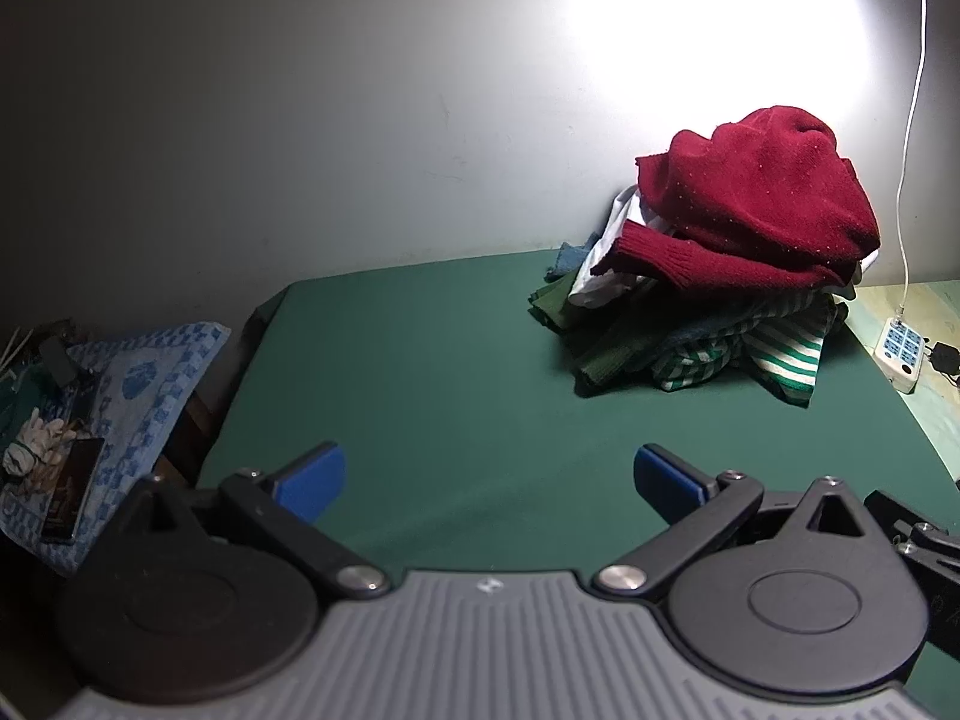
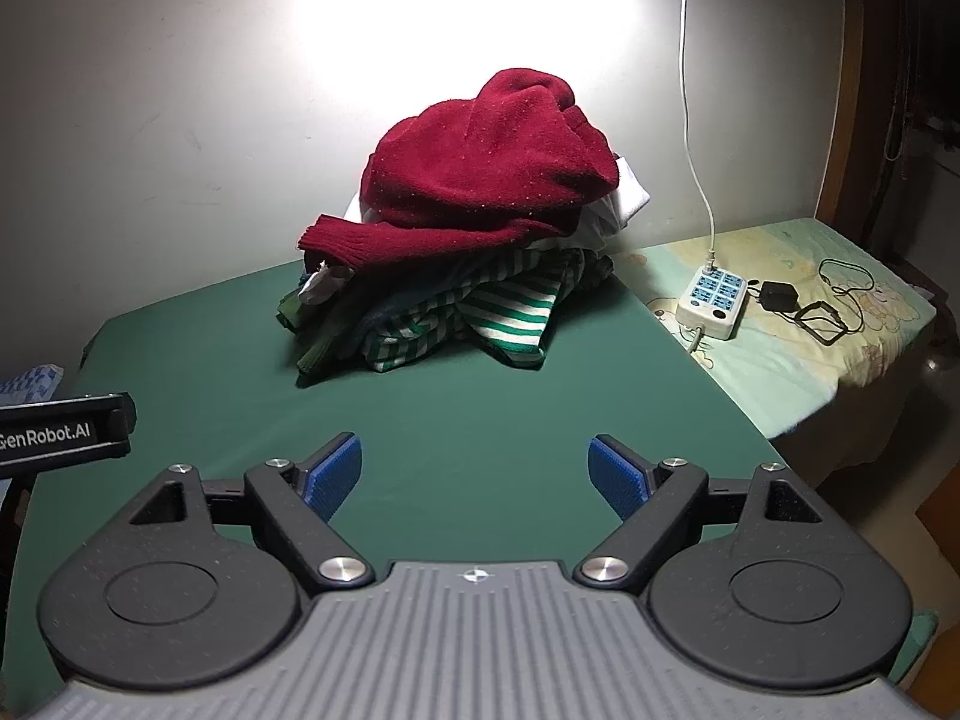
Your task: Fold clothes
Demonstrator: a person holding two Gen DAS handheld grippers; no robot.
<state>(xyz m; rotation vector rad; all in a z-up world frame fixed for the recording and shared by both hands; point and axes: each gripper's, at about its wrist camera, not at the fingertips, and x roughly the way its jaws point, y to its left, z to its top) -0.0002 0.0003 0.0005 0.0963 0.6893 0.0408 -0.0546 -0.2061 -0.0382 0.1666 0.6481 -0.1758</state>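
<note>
A pile of clothes sits at the far edge of the green tabletop, close to the wall. A dark red sweater lies on top of the pile. Under it there is something white, and a green and white striped top hangs out at the bottom.

The left hand-held gripper is near the front edge of the tabletop. Its blue fingers are spread wide apart and hold nothing. The pile is well apart from it, farther back and off to its right side.

The right hand-held gripper is also by the front edge, with its blue fingers spread wide and nothing between them. The pile is almost straight ahead of it, well apart, with bare green tabletop in between.

Past the right edge of the tabletop, a white power strip lies on a pale printed cloth. Past the left edge there is a blue checked towel.
</note>
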